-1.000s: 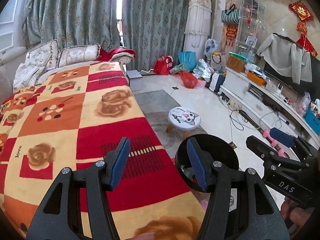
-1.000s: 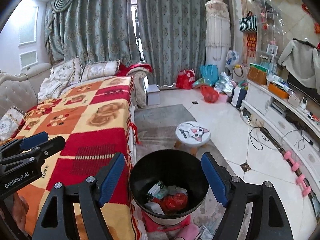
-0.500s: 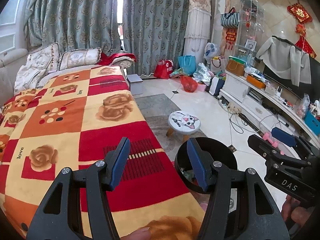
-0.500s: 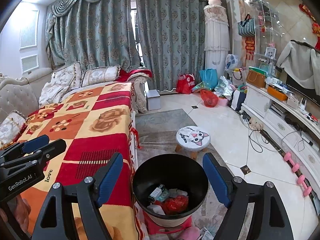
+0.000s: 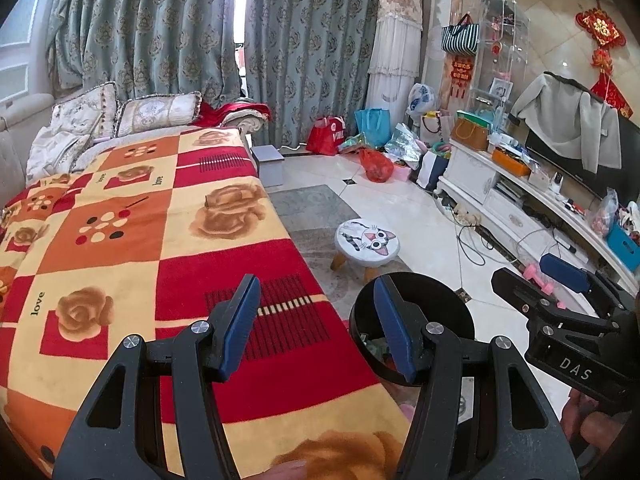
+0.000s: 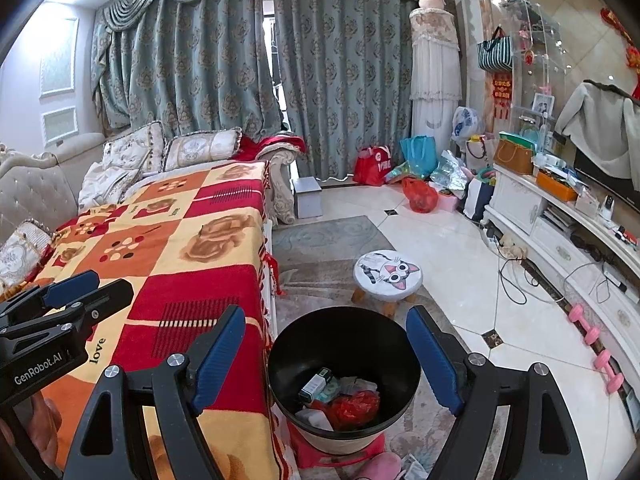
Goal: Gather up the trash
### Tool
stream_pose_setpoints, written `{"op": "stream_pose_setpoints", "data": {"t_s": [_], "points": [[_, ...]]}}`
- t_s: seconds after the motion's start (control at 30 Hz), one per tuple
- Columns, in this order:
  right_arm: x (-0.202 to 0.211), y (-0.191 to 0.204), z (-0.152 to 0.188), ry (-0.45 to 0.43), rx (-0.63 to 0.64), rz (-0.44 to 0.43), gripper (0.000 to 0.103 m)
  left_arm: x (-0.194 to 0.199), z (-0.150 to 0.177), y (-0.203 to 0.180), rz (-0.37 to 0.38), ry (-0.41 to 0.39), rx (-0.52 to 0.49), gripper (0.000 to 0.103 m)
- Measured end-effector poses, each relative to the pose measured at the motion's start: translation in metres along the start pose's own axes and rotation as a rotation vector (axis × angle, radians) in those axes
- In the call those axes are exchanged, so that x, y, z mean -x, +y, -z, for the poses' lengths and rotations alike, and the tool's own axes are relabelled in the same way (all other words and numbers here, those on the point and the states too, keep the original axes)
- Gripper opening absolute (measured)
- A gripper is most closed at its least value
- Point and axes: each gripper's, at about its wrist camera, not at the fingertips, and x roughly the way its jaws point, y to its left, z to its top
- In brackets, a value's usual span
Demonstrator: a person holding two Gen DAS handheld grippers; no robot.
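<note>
A black trash bin (image 6: 360, 340) stands on the floor beside the sofa's end. Inside lie a red plastic bag (image 6: 354, 406), a small box (image 6: 316, 384) and bits of paper. My right gripper (image 6: 325, 316) hovers above the bin, open, with nothing between its blue pads. My left gripper (image 5: 316, 292) is open and empty over the red and yellow blanket (image 5: 160, 240), with the bin (image 5: 440, 300) just to its right. Each gripper appears in the other's view: the right gripper (image 5: 540, 280) at the right, the left gripper (image 6: 96, 288) at the left.
A low stool with a cat face (image 6: 387, 272) stands just beyond the bin. A pink slipper (image 6: 380, 466) and scraps lie at the bin's foot. Pink dumbbells (image 6: 584, 324) and cables line the white TV cabinet (image 6: 520, 200). Bags, one a red bag (image 6: 418, 196), are heaped by the curtains.
The right gripper's jaws stand a little wider than a second ago. Both views have tipped up very slightly; nothing was picked up or dropped.
</note>
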Motion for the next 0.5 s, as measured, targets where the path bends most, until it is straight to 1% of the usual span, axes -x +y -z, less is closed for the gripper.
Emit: {"op": "stream_pose_setpoints", "data": {"t_s": [0.5], "points": [[-0.0033, 0.0015, -0.0036, 0.007, 0.005, -0.011, 0.081, -0.0024, 0.0022, 0.0012, 0.001, 0.002, 0.004, 0.058]]}}
